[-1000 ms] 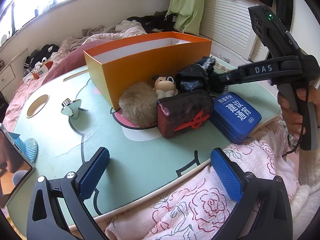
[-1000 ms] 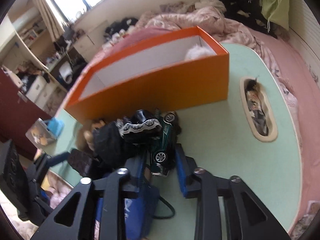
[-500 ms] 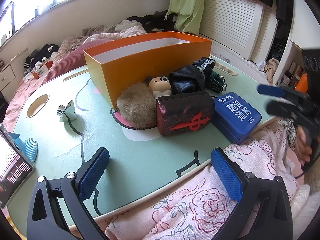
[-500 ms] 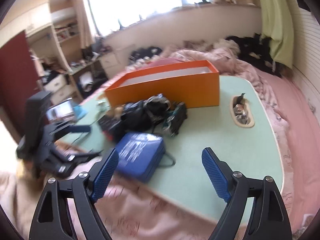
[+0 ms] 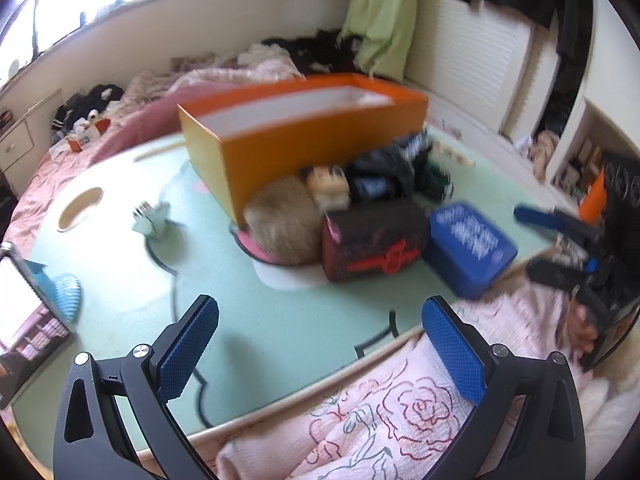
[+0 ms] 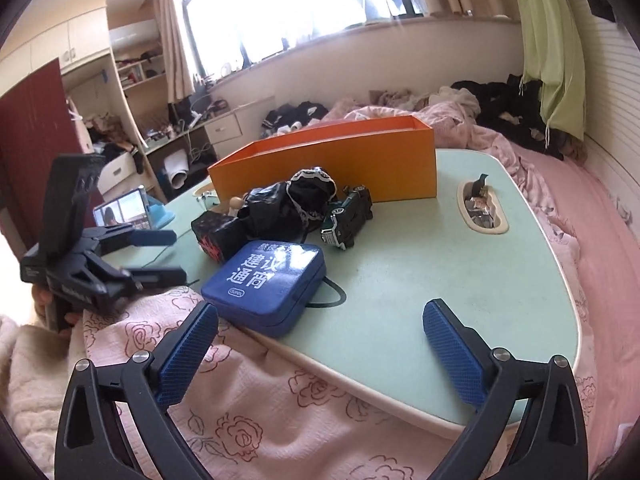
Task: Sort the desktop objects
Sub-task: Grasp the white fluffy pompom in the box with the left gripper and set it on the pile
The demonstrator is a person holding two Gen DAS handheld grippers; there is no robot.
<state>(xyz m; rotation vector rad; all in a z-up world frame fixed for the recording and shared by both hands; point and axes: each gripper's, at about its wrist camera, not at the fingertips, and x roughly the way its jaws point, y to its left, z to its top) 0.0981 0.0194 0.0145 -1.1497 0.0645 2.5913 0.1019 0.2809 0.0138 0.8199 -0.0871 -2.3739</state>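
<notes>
An open orange box (image 6: 360, 168) stands on the pale green table (image 6: 440, 280). In front of it is a pile: black lace-trimmed cloth (image 6: 308, 196), a green toy car (image 6: 346, 216) tipped on its side, a dark box with a red ornament (image 5: 372, 240), a brown fur ball (image 5: 280, 220), a small doll (image 5: 328, 188) and a blue tin (image 6: 268, 280). My right gripper (image 6: 322, 314) hangs over the table's near edge. Its jaws are opening and nothing is between them. My left gripper (image 5: 320, 312) is open and empty, short of the pile.
A phone on a blue stand (image 6: 124, 210) sits at the table's left end, near a small silver-topped object (image 5: 150, 220) and a round hole (image 5: 80, 208). An oval recess (image 6: 482, 210) holds small bits. A rose-print blanket (image 6: 248, 400) lies below the near edge. A bed surrounds the table.
My right gripper let go of the green toy car, drew back from the pile to the table's near edge and opened wide. The left gripper has hardly moved.
</notes>
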